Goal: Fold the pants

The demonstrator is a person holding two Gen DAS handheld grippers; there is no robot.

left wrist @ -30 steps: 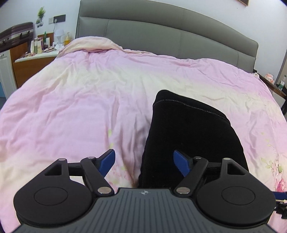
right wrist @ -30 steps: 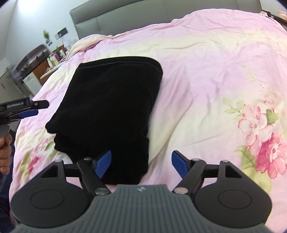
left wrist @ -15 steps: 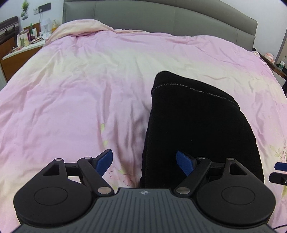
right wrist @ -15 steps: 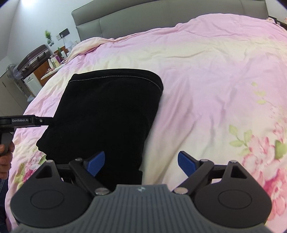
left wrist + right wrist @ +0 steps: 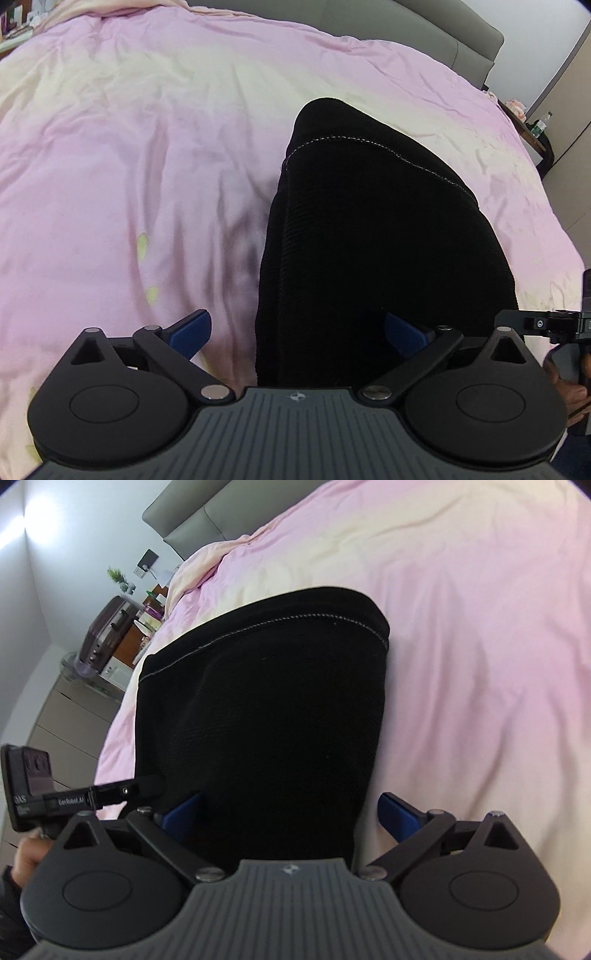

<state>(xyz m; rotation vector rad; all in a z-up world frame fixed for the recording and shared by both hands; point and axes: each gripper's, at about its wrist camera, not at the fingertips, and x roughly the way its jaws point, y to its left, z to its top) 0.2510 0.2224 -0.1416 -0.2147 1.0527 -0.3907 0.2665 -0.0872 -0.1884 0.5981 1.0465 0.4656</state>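
**Both hand-held grippers spread wide over folded black pants on bed**

Pants (image 5: 369,240): black knit, folded into a thick rectangular stack, lying flat on the pink duvet (image 5: 129,166) of the bed. A pale stitched hem line runs across the far end of the stack in both wrist views. The near end runs under both camera housings.

Left hand-held gripper (image 5: 299,330): released, jaws opening and spread wide. It straddles the left edge of the stack. The left blue fingertip (image 5: 192,330) is over bare duvet; the right blue fingertip (image 5: 404,332) sits over black fabric. Neither pad is seen pressing on the cloth, nothing is gripped.

Right hand-held gripper (image 5: 291,812): released, jaws opening and spread wide. It straddles the right edge of the stack. Its left blue pad (image 5: 183,814) is over the pants, its right blue pad (image 5: 399,814) over pink duvet. No grip here either.

The two grippers are close side by side at the near end of the stack; each shows at the edge of the other's view, along with part of the hand (image 5: 27,853) holding the left one.

Background: grey upholstered headboard (image 5: 192,517) at the far end of the bed; a cluttered bedside tabletop (image 5: 147,609) with bottles and a small plant at upper left in the right wrist view. Duvet has faint floral print and wrinkles.
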